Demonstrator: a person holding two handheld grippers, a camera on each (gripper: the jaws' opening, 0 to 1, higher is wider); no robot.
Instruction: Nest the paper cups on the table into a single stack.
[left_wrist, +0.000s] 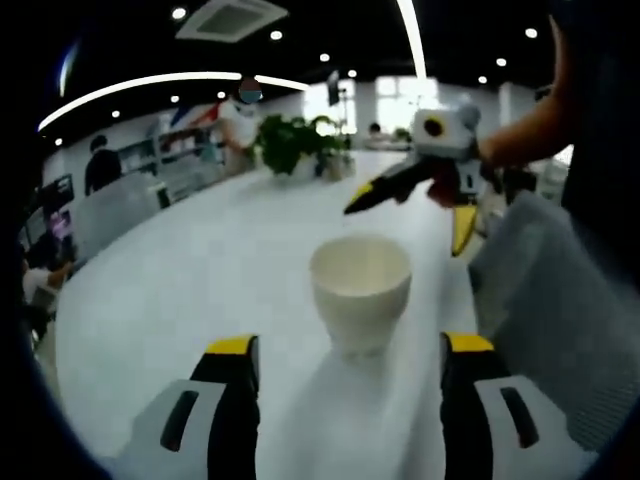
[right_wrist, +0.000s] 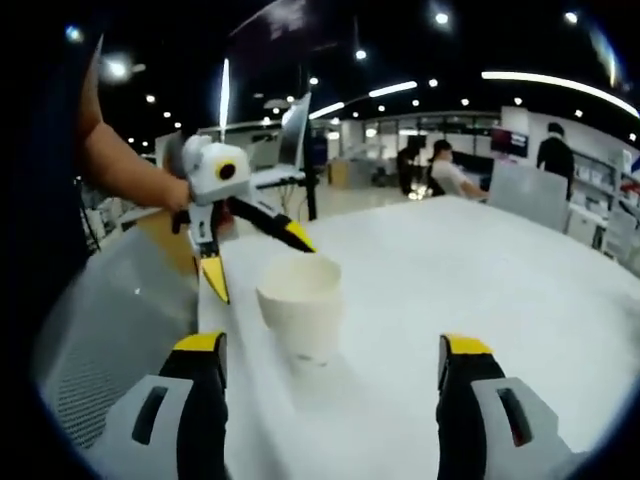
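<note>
A white paper cup stands upright on the white table, a short way ahead of my left gripper, whose yellow-tipped jaws are spread wide with nothing between them. Beyond the cup my right gripper hangs in the air, jaws apart and empty. In the right gripper view the same cup stands ahead of my open right gripper, and my left gripper hovers open just behind the cup, held by a person's hand. Whether the cup is a single one or a nested stack, I cannot tell.
A grey chair back stands at the table's edge near the cup. A potted plant sits at the far end of the table. People stand and sit at desks farther off in the office.
</note>
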